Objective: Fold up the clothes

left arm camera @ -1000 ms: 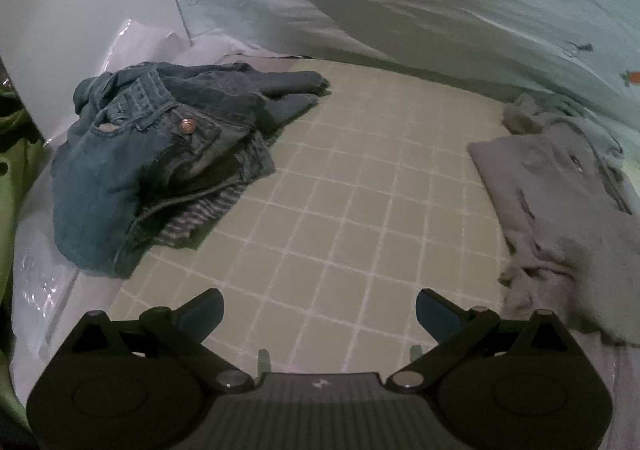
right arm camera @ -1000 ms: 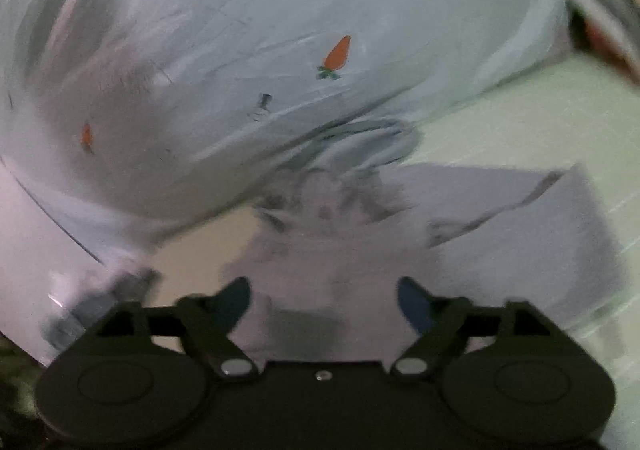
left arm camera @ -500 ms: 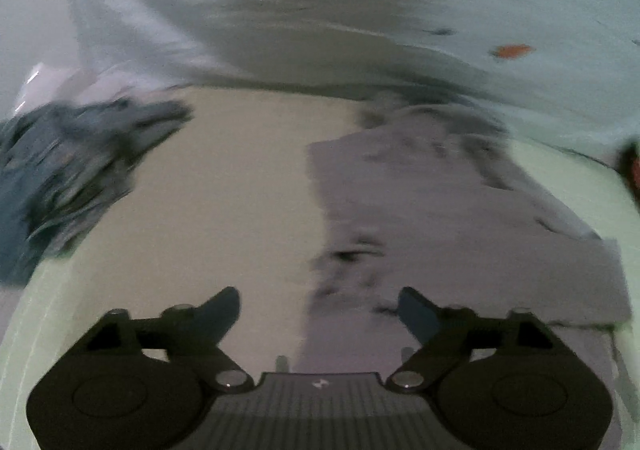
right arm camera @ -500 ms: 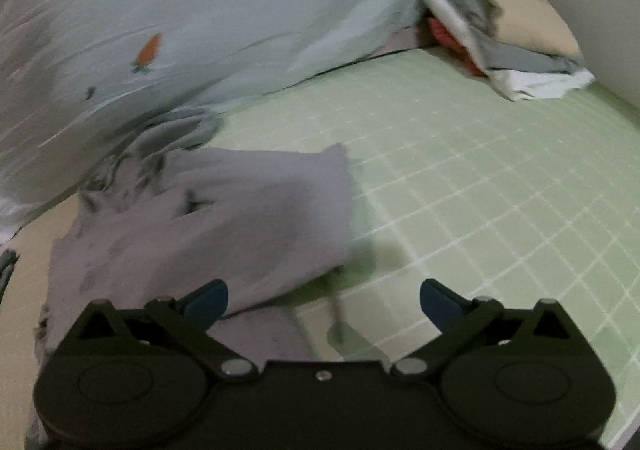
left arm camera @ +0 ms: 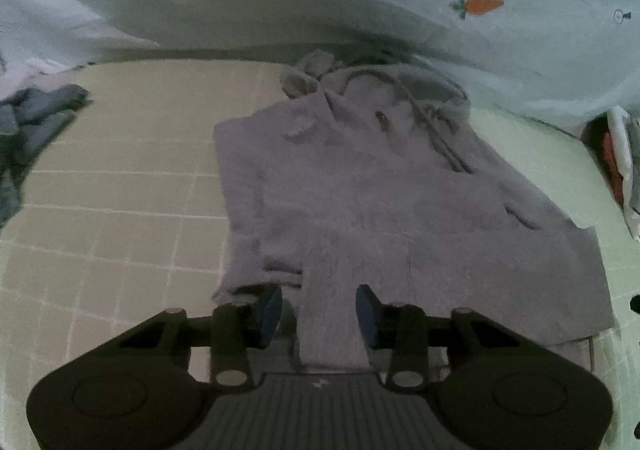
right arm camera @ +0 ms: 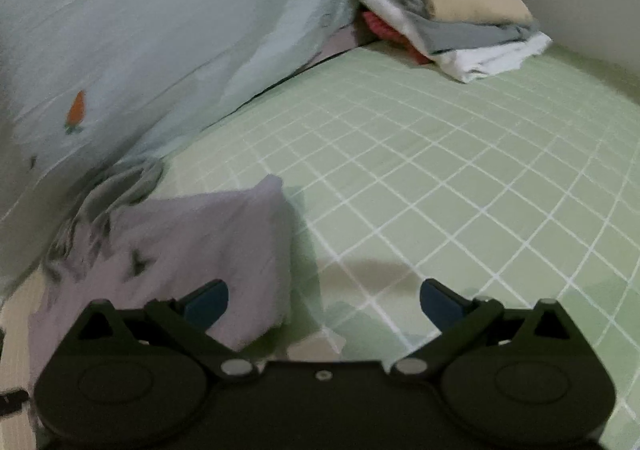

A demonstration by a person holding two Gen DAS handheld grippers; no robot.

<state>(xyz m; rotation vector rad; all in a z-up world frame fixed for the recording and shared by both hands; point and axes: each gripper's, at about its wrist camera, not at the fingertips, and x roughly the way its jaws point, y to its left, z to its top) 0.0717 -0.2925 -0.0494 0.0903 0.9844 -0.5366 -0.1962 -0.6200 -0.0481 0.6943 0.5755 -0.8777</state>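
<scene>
A grey hoodie [left arm camera: 360, 186] lies spread on the green checked sheet [left arm camera: 120, 186], hood toward the quilt. My left gripper [left arm camera: 318, 310] hovers low at its near edge. The jaws are narrowed but still apart, and a strip of the grey fabric, likely a sleeve, runs between the blue fingertips [left arm camera: 268, 308]. In the right wrist view the hoodie [right arm camera: 192, 242] shows at the lower left with one corner raised. My right gripper [right arm camera: 324, 302] is wide open over the bare sheet [right arm camera: 440, 178] just right of that corner, holding nothing.
A pale quilt with carrot prints [left arm camera: 400, 10] is bunched along the far side. Crumpled blue jeans [left arm camera: 32, 118] lie at the far left. A stack of folded clothes [right arm camera: 452, 10] sits at the back right against the wall.
The left gripper swung from the jeans to the hoodie's near edge and narrowed its jaws around a strip of fabric. The right gripper swung right, off the hoodie, over bare sheet.
</scene>
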